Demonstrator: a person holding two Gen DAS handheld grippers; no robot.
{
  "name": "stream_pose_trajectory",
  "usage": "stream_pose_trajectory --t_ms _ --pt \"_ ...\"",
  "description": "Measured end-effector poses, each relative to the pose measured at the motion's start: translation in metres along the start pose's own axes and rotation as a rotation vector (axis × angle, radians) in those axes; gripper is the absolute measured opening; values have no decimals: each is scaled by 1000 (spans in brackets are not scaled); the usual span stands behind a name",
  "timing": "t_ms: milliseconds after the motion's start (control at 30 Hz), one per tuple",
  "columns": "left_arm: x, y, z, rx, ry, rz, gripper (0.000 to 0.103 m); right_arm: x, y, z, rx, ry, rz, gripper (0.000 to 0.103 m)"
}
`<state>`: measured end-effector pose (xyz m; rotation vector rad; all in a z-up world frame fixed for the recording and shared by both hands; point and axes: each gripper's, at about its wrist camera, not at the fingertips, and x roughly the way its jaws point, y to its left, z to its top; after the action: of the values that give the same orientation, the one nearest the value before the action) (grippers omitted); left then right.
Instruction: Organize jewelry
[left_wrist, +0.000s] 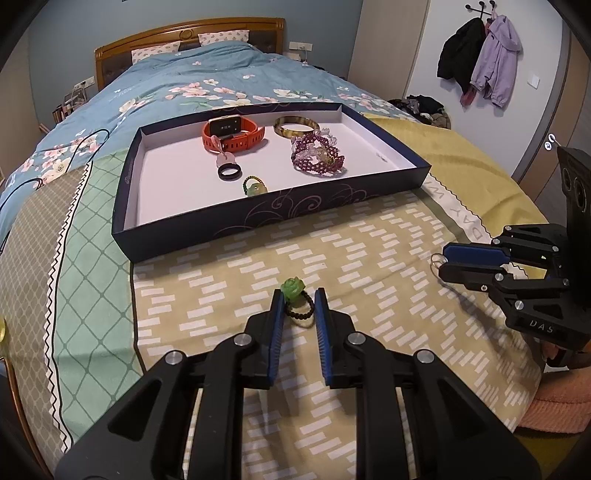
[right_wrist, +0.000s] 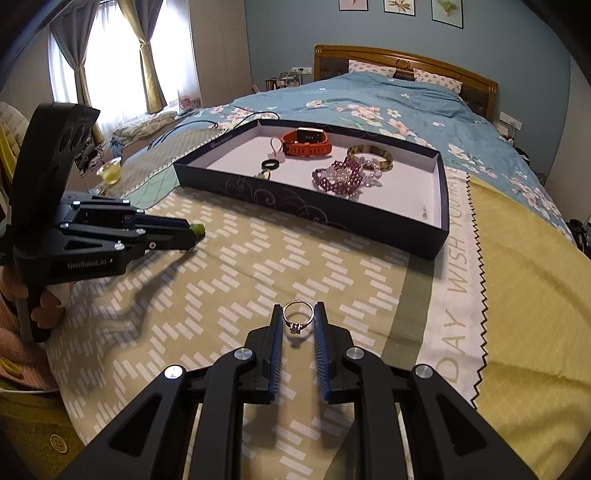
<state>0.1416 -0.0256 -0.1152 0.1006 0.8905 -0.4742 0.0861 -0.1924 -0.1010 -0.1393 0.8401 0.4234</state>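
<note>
Left gripper: fingers narrow, closed on a dark beaded ring with a green stone, held just above the bed cover. Right gripper: fingers narrow, pads gripping a silver ring by its band, setting downward. Ahead of both pairs of fingers, well apart, a dark box lid lies on the bed. It contains an orange watch, an amber bangle, a purple bead bracelet, a black ring and a small green ring.
</note>
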Motion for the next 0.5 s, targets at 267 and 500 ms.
stream_pose_trajectory --t_ms 267,500 --pt "-7 -1 0 -9 -20 -1 17 -4 -2 9 10 -39 12 15" --pt "-8 0 0 -15 -21 0 18 -3 -1 14 7 -55 24 15"
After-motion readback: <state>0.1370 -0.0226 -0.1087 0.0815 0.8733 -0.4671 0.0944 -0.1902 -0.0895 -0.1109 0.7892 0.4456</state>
